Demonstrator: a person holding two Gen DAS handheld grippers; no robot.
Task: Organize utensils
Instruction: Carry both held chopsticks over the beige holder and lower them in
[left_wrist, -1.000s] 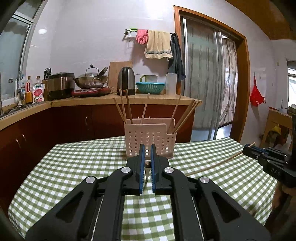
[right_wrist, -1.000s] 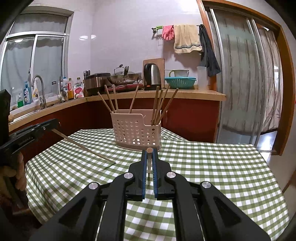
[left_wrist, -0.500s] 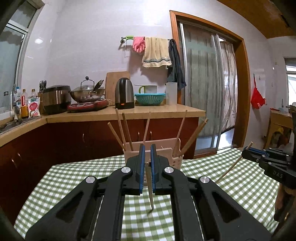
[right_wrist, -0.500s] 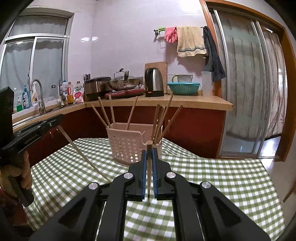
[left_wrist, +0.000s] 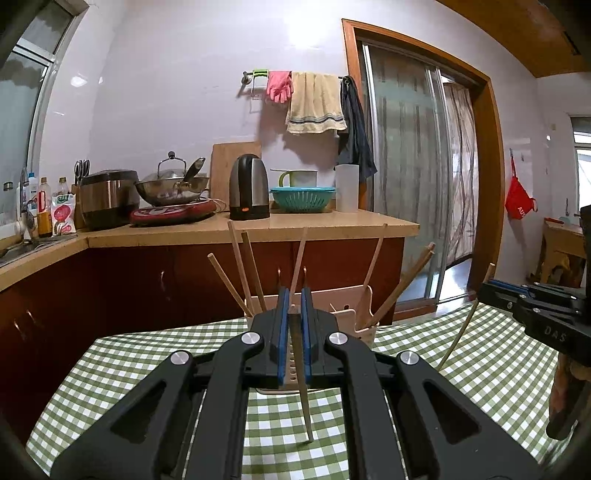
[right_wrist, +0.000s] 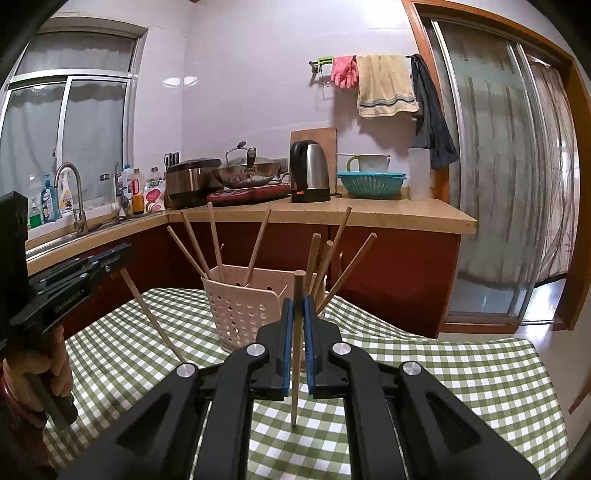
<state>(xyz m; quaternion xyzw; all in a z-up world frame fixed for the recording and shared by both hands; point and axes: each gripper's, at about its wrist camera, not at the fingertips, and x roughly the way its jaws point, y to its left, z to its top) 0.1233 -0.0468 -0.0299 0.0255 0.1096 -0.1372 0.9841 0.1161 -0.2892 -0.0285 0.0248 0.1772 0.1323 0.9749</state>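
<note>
While the left wrist view looks over the pink holder (left_wrist: 347, 306), the left gripper (left_wrist: 294, 332) is clamped on a chopstick (left_wrist: 304, 398) just in front of the holder, tip hanging above the checked tablecloth (left_wrist: 129, 369). From the right wrist view, the right gripper (right_wrist: 297, 343) is clamped on another chopstick (right_wrist: 297, 295), near-upright, just in front of the holder (right_wrist: 240, 310), where more chopsticks (right_wrist: 255, 243) stand.

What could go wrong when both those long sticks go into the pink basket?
The holder already has many chopsticks leaning every way, so the new ones might bump them or miss the opening. The right gripper and left gripper each pinch one chopstick by a short bit, so a bump could twist it loose. The light holder might tip on the checked tablecloth.
</note>
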